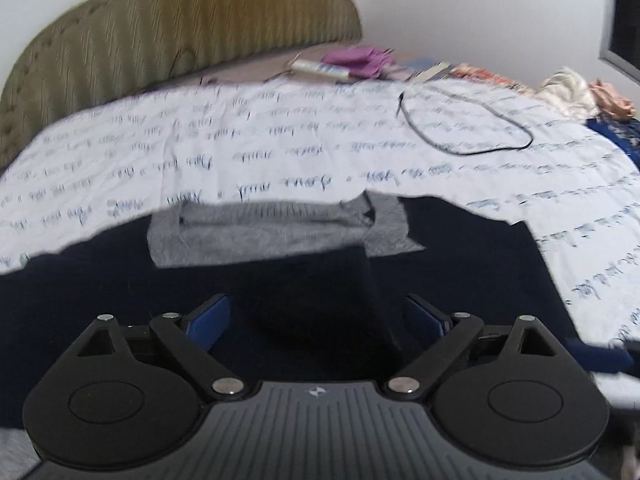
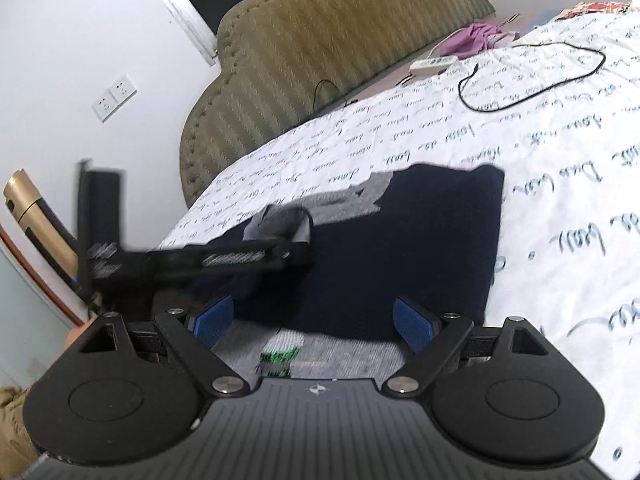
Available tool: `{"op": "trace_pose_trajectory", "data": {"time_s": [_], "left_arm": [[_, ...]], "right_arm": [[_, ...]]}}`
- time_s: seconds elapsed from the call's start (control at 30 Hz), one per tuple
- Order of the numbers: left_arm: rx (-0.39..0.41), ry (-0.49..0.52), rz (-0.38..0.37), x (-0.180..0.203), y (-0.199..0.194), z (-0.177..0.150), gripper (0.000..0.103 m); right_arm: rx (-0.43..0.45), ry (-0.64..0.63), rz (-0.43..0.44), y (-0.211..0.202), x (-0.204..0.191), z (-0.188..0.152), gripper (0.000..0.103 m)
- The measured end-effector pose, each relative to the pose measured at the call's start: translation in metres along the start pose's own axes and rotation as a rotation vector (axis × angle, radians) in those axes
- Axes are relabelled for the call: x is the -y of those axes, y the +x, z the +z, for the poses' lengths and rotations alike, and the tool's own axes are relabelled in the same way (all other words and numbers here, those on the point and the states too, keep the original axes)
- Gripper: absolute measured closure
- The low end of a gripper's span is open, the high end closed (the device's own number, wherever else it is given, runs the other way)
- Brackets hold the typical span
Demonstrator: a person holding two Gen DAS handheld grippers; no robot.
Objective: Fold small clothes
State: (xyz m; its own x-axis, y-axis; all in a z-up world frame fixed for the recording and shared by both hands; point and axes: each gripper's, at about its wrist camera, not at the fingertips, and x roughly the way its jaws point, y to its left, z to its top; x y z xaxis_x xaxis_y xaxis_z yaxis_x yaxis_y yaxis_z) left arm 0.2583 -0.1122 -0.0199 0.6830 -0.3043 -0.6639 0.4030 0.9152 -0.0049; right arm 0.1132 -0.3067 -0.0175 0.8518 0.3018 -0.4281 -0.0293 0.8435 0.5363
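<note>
A dark navy garment (image 2: pixel 420 240) with grey trim lies flat on the bed (image 2: pixel 560 200), spread for folding. The left gripper (image 1: pixel 318 320) and right gripper (image 2: pixel 314 320) hover over it, jaws wide apart, holding nothing.

White walls (image 2: pixel 60 32), olive striped headboard (image 1: pixel 168 24), script-printed bedsheet (image 1: pixel 280 136) — twin wall sockets (image 2: pixel 114 97), dark window (image 1: pixel 626 16).

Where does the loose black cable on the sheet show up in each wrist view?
Left wrist: black cable loops upper right, on the white printed sheet.
Right wrist: black cable loops at the top right, beside the power strip.
Shared landmark: olive headboard.
</note>
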Motion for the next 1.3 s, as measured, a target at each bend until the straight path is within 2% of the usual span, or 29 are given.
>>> {"op": "trace_pose_trajectory", "data": {"time_s": [0.13, 0.23, 0.3, 0.43, 0.53, 0.6, 0.67, 0.8, 0.83, 0.87, 1.03, 1.3], "left_arm": [[0.048, -0.055, 0.12, -0.02, -0.033, -0.001, 0.009], [0.035, -0.124, 0.167, -0.042, -0.056, -0.014, 0.009], [0.01, -0.14, 0.2, -0.048, -0.066, -0.029, 0.009], [0.058, -0.165, 0.256, -0.052, -0.083, -0.058, 0.009], [0.087, -0.157, 0.275, -0.052, -0.085, -0.068, 0.009], [0.085, -0.162, 0.282, -0.052, -0.08, -0.073, 0.009], [0.073, -0.181, 0.281, -0.055, -0.074, -0.076, 0.009], [0.057, -0.211, 0.284, -0.059, -0.066, -0.082, 0.009], [0.055, -0.214, 0.284, -0.06, -0.065, -0.083, 0.009], [0.054, -0.215, 0.285, -0.06, -0.064, -0.084, 0.009], [0.047, -0.203, 0.299, -0.059, -0.059, -0.087, 0.009], [0.044, -0.197, 0.305, -0.059, -0.056, -0.089, 0.007]], "right_arm": [[0.013, 0.026, 0.017, 0.009, 0.001, 0.015, 0.013], [-0.001, 0.013, 0.043, 0.028, -0.004, 0.028, 0.013], [-0.026, 0.009, 0.064, 0.046, -0.007, 0.036, 0.013], [-0.102, 0.065, 0.106, 0.091, -0.007, 0.045, 0.015], [-0.155, 0.143, 0.128, 0.12, 0.0, 0.046, 0.022], [-0.159, 0.176, 0.137, 0.129, 0.0, 0.045, 0.032], [-0.162, 0.184, 0.139, 0.134, -0.003, 0.045, 0.046], [-0.186, 0.17, 0.124, 0.141, -0.006, 0.043, 0.069], [-0.187, 0.166, 0.111, 0.142, -0.006, 0.042, 0.08], [-0.185, 0.171, 0.105, 0.142, -0.004, 0.042, 0.083], [-0.153, 0.149, 0.086, 0.135, -0.008, 0.044, 0.088], [-0.022, 0.03, 0.026, 0.1, -0.019, 0.059, 0.09]]}}
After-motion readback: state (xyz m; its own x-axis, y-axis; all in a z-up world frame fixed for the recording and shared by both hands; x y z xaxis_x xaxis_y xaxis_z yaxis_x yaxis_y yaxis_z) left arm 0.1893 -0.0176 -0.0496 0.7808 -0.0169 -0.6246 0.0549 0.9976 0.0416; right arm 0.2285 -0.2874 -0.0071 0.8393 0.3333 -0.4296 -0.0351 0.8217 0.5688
